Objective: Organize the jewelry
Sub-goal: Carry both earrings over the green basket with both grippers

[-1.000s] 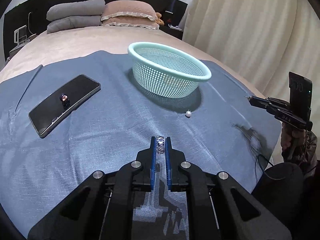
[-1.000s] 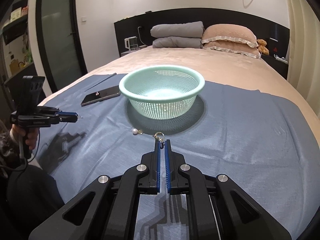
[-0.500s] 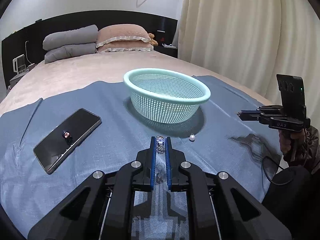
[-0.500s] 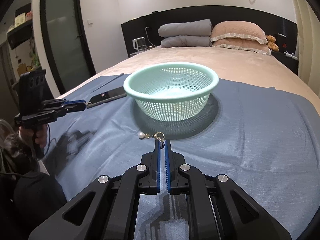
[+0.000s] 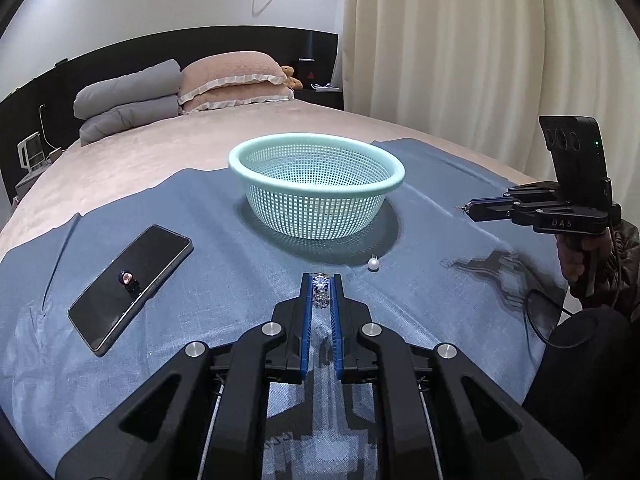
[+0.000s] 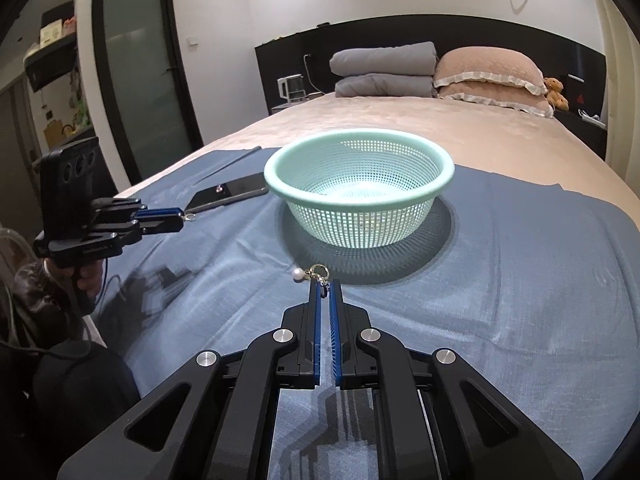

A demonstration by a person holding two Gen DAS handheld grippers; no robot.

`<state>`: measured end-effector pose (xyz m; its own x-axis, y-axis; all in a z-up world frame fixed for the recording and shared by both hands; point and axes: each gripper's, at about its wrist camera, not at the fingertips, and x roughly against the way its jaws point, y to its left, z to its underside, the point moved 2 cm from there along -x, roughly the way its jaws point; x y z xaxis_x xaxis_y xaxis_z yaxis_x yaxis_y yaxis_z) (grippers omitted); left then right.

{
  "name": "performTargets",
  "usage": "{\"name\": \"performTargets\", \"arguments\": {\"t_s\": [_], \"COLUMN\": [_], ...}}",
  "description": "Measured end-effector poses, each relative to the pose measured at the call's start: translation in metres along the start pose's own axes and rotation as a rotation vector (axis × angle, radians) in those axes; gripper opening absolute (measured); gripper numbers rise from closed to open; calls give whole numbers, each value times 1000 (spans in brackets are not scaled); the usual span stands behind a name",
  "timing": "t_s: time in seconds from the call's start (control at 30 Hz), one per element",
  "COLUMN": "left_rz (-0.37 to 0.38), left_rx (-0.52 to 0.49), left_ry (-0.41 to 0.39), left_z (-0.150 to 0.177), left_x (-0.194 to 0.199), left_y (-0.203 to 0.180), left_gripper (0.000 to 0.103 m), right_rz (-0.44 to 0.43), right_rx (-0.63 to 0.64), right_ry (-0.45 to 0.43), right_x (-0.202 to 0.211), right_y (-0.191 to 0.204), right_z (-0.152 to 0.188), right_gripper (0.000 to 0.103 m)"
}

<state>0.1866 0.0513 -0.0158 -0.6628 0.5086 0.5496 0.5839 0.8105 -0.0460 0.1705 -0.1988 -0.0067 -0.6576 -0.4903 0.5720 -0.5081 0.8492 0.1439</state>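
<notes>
Left gripper (image 5: 321, 294) pinched on sparkly ring (image 5: 321, 291); right gripper (image 6: 325, 289) clamping earring (image 6: 319, 273) chain. Tiny, light, slippery; grip stays firm.

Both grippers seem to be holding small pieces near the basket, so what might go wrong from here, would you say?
1. The right gripper pinches its earring only at the fingertips, with the ring and chain protruding; a jolt might shake it loose onto the blue cloth.
2. The left gripper holds a sparkly piece similarly, short of the mint basket; releasing early would miss the rim.
3. The pearl lying loose beside the basket could roll if the cloth is nudged.
</notes>
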Motion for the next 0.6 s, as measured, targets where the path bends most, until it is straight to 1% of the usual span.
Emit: {"name": "performTargets", "arguments": {"t_s": [0.07,0.13,0.17,0.2,0.23,0.27,0.37,0.47,0.53,0.6], "left_rz": [-7,1,4,4,-7,-21,-14,-56,-70,-73], "left_rx": [0,10,19,31,51,74,124,123,135,154], "left_ry": [3,23,39,55,60,62,58,60,68,80], "left_z": [0,1,1,1,0,-4,-22,-43,-53,-61], "left_x": [-1,-4,-6,-8,-11,-13,-23,-35,-44,-53], "left_y": [0,2,3,5,7,9,14,14,15,17], "left_gripper": [9,11,22,44,48,48,48,48,48,48], "right_rz": [-2,-7,-8,-6,-3,4,43,60,80,101], "right_rx": [5,12,18,24,31,37,52,52,53,38], "right_ry": [-2,0,3,9,15,19,12,-15,-30,-26], "right_x": [-1,-2,-2,-4,-7,-10,-21,-28,-35,-45], "right_y": [2,3,4,5,6,6,9,10,10,8], "right_z": [-1,-3,-4,-5,-7,-9,-29,-54,-71,-85], "right_gripper": [4,4,4,4,4,4,4,4,4,4]}}
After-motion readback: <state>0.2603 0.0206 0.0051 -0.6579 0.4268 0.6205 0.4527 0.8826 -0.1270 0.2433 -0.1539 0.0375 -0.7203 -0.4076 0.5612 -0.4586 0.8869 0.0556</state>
